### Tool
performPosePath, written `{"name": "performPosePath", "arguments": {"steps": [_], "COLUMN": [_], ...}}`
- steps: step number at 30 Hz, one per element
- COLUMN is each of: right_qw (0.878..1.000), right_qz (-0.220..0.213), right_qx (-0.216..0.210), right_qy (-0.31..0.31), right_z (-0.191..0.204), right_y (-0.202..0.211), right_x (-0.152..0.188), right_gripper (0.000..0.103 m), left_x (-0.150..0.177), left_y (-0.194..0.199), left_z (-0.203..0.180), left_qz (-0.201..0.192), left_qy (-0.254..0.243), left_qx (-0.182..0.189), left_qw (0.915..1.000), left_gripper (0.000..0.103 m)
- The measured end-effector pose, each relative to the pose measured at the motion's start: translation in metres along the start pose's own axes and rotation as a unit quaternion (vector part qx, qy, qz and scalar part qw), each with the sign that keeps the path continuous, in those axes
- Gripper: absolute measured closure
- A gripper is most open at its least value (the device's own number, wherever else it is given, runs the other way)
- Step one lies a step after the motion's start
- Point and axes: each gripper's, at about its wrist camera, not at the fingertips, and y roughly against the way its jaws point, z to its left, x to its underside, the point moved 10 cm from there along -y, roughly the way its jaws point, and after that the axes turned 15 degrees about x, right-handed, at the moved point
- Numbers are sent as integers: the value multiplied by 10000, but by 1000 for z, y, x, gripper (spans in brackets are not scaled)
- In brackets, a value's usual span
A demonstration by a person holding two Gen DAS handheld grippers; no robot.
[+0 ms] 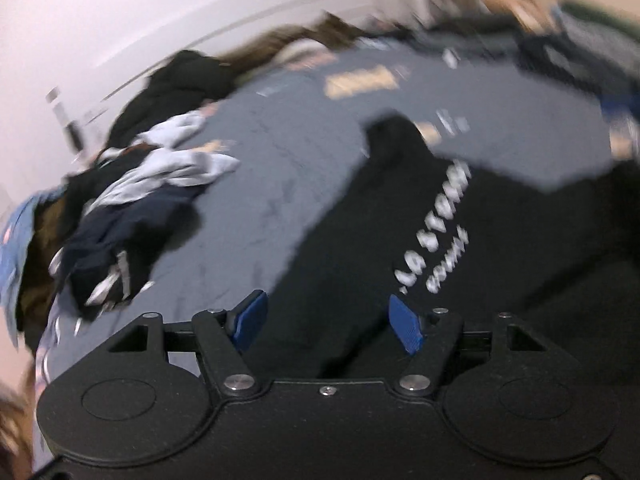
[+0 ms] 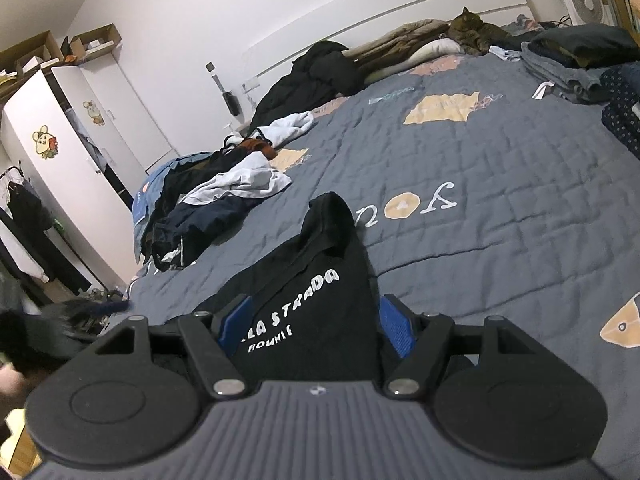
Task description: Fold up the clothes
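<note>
1. Left wrist view: heavily blurred. Risk, as I judge it: closing now could pinch one loose layer of the black T-shirt [image 1: 400,248], or the bedspread [image 1: 280,152] with it, and drag the fold askew. Left gripper [image 1: 326,322] has its jaws apart, nothing between the blue pads [image 1: 252,318]; the shirt lies on the bed below and ahead. Unfolded clothes pile [image 1: 132,208] well off to the left.

2. Right wrist view: sharp. Risk: a grab here may bunch the printed front instead of taking an edge. Right gripper [image 2: 314,326] is spread wide, straddling the black T-shirt [image 2: 316,280]; whether the pads [image 2: 394,330] touch cloth I cannot tell. Folded stack [image 2: 576,60] sits far right.
</note>
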Motion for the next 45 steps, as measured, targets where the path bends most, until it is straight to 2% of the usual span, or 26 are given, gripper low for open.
{"name": "performPosePath", "arguments": {"steps": [5,9,10,11,12,14,18,21,22,24,25,27,28,30,32,35,39,40,43,45], "right_qw": [9999,9999,9999,9998,9998,9998,9997,9997,9997,9997,9997,9996,9996,9996,9996,9996,9997,9997,9998,9998], "right_qz": [104,157,167,177,186,203,223,220,219,231,241,266,279,285,273,279,237,225,192,182], "right_qx": [16,8,3,2,11,26,-9,-37,-46,-64,-70,-64,-62,-64,-63,-24,-15,-20,-5,34], "right_qy": [-3,23,36,50,62,82,67,33,26,8,-2,-11,-13,8,39,-2,-42,-38,29,85], "right_z": [-2,-1,0,1,1,2,1,0,0,-1,-1,-1,-1,0,0,-4,-6,-6,-4,-5], "right_y": [-7,-12,-13,-14,-15,-16,-17,-16,-16,-17,-17,-19,-20,-20,-19,-20,-17,-16,-14,-12], "right_x": [4,6,7,8,9,10,10,10,10,10,10,11,11,12,12,12,10,10,8,8], "right_gripper": [33,33,33,33,32,32,32,32,32,32,32,32,32,32,32,32,32,32,32,32], "left_x": [12,18,20,18,15,6,-29,-58,-61,-55,-47,-31,-25,-17,-13,-6,12,16,28,34], "left_y": [-47,-74,-79,-81,-81,-80,-60,-45,-45,-48,-50,-52,-49,-34,-19,2,35,42,54,56], "left_z": [-12,-16,-17,-15,-11,1,51,111,135,176,187,208,214,211,192,139,43,19,-44,-76], "left_qz": [411,676,716,721,716,655,128,-440,-563,-570,-529,-446,-471,-698,-844,-1015,-827,-757,-644,-573], "left_qy": [-821,-1529,-1667,-1651,-1519,-1232,-457,475,950,1880,2170,2741,2967,3238,3434,3680,3458,3412,3506,3536], "left_qx": [236,207,229,295,383,512,389,14,-212,-659,-885,-1334,-1470,-1463,-1073,-69,929,1155,1751,1988], "left_qw": [9955,9857,9831,9832,9851,9889,9981,9979,9937,9783,9707,9514,9424,9321,9292,9243,9300,9298,9178,9122], "left_gripper": [41,41,46,69,83,91,92,92,91,84,77,77,74,63,53,53,53,50,39,38]}}
